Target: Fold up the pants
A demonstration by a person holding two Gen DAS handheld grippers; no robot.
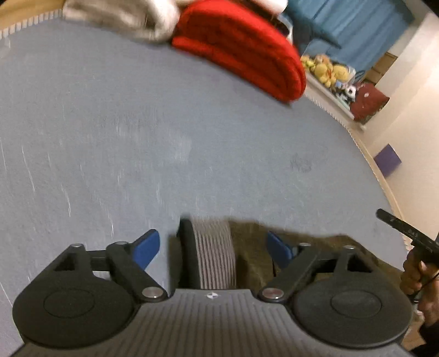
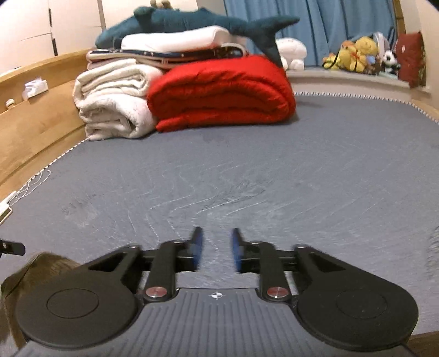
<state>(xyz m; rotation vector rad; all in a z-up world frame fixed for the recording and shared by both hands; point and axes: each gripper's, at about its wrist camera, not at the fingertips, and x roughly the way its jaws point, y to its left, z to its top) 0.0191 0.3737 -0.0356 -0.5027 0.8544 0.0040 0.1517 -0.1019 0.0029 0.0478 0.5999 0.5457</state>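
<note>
I have both grippers low over the bed [image 2: 247, 170], and neither holds cloth. The left gripper [image 1: 211, 247] has its jaws spread wide, with the grey ribbed waistband [image 1: 215, 255] of the olive pants [image 1: 255, 263] lying between them, unpinched. The right gripper [image 2: 215, 251] has its jaws set narrowly apart over bare sheet, nothing between them. In its view the pants show only as an olive bulge at the lower left, so the garment sits at the near edge of the bed, under and between my hands.

My worry: if I close the left jaws from here I may catch only the waistband's top layer, and the fold would drag unevenly or bunch. The right gripper is off the fabric altogether, and closing there would pinch the sheet. Motion blur also makes my aim doubtful.

Count: one pair of pants, two grippers, one red folded blanket [image 2: 222, 96], one cream folded blanket [image 2: 112, 101], one plush shark [image 2: 192, 22], and a cluster of small plush toys [image 2: 354, 52] too jumbled to count.
</note>
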